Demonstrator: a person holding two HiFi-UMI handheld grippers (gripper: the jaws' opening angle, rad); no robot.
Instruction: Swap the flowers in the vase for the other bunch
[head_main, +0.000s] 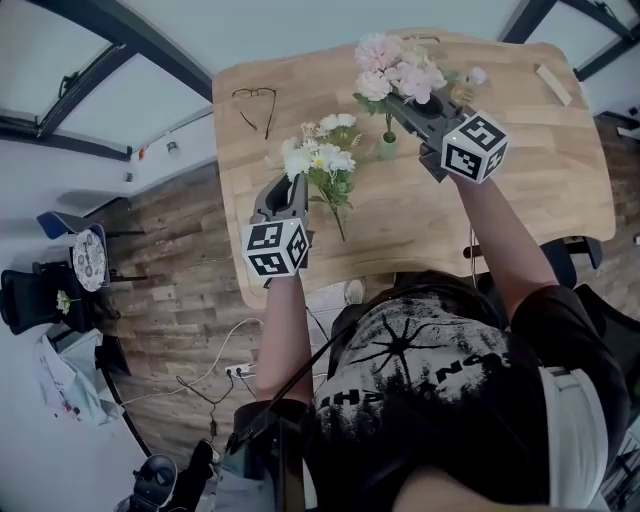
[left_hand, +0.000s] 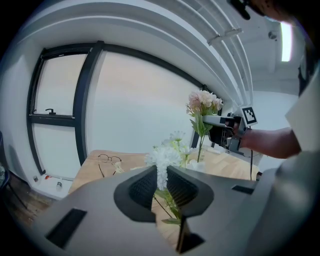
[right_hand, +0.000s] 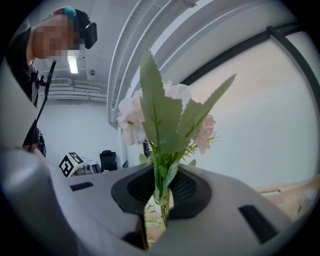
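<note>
Wooden table (head_main: 520, 190) | vase (head_main: 387, 147) beneath pink bunch (head_main: 400, 70) in right gripper (head_main: 393, 104) | left gripper (head_main: 292, 184) grips white bunch (head_main: 322, 150)

A pair of glasses (head_main: 255, 100) lies on the wooden table (head_main: 540, 180), past the left gripper (head_main: 288, 185) and a bit to its left. 1 small wooden block (head_main: 553, 83) lies near the far table corner, off to the right of the right gripper (head_main: 392, 102). Down on the brown floor (head_main: 180, 250), below and behind the left gripper, sits a white plug strip (head_main: 240, 370). A big window (left_hand: 55, 115) stands far ahead of the left gripper.
</note>
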